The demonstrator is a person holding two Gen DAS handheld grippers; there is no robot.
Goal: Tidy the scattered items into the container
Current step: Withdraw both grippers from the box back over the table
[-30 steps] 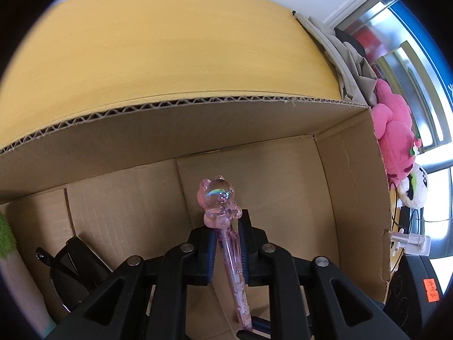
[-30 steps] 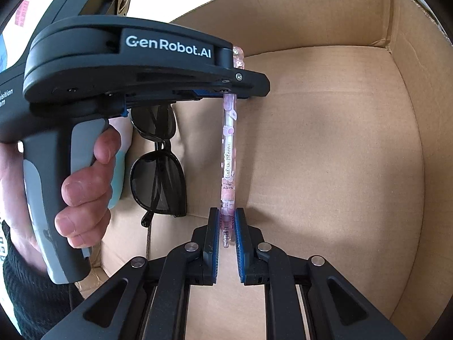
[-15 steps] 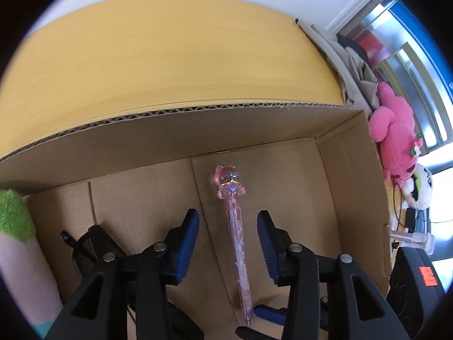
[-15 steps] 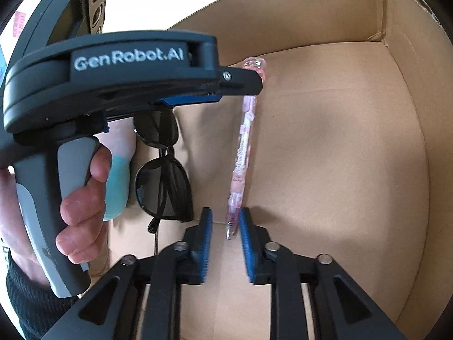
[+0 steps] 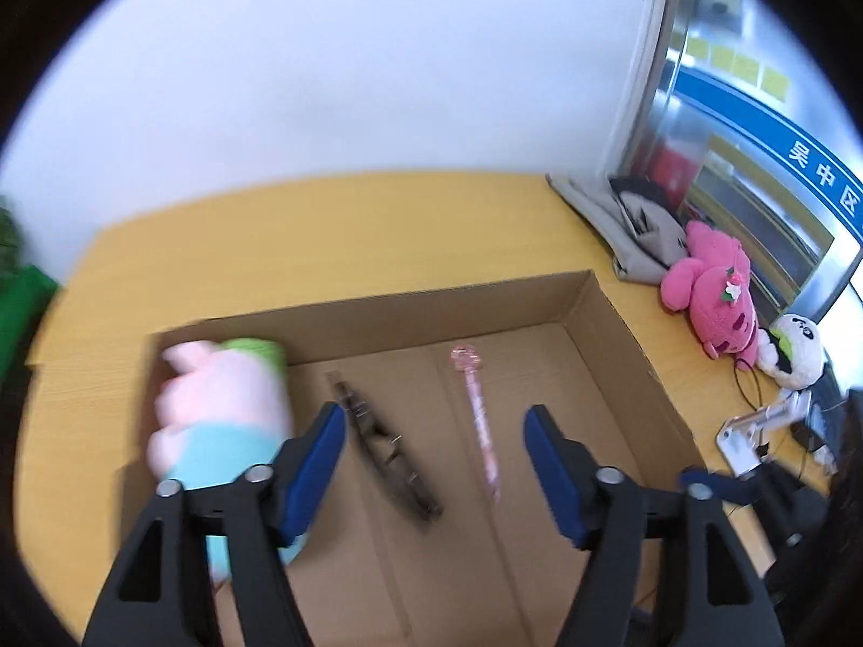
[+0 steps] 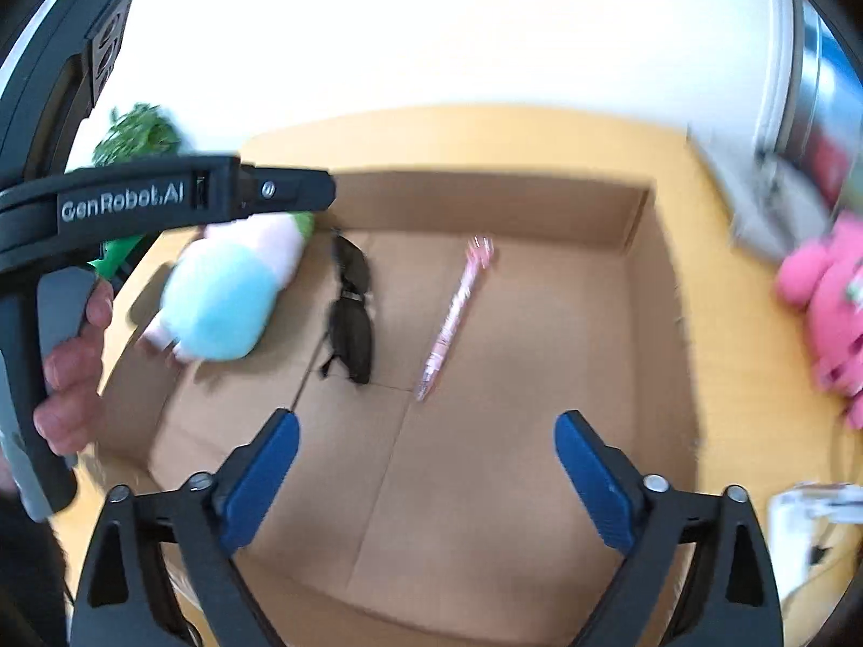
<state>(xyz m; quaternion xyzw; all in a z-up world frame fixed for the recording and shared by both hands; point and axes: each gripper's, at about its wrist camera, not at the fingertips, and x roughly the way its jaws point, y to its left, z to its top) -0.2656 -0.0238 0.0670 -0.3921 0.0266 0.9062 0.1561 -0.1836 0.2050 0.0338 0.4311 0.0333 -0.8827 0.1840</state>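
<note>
An open cardboard box [image 5: 620, 318] [image 6: 655, 291] sits on a yellow table. On its floor lie a pink bear-topped pen [image 5: 480, 420] [image 6: 456, 318], black sunglasses [image 5: 383, 442] [image 6: 353, 312] and a pastel plush toy [image 5: 226, 410] [image 6: 226, 296] at the left. My left gripper [image 5: 434, 431] is open and empty above the box. My right gripper [image 6: 426, 445] is open and empty above the box's near part. The left gripper's body [image 6: 162, 199] shows at the left of the right wrist view.
A pink plush [image 5: 712, 291] [image 6: 830, 302] and a panda plush [image 5: 793, 350] lie on the table right of the box, beside grey cloth [image 5: 631, 221]. A white device with cables [image 5: 755, 426] sits at the right. A green plant [image 6: 140, 132] stands at the far left.
Both grippers have let go of the pink pen, opened wide and risen away from the box. The pen now lies flat on the box floor.
</note>
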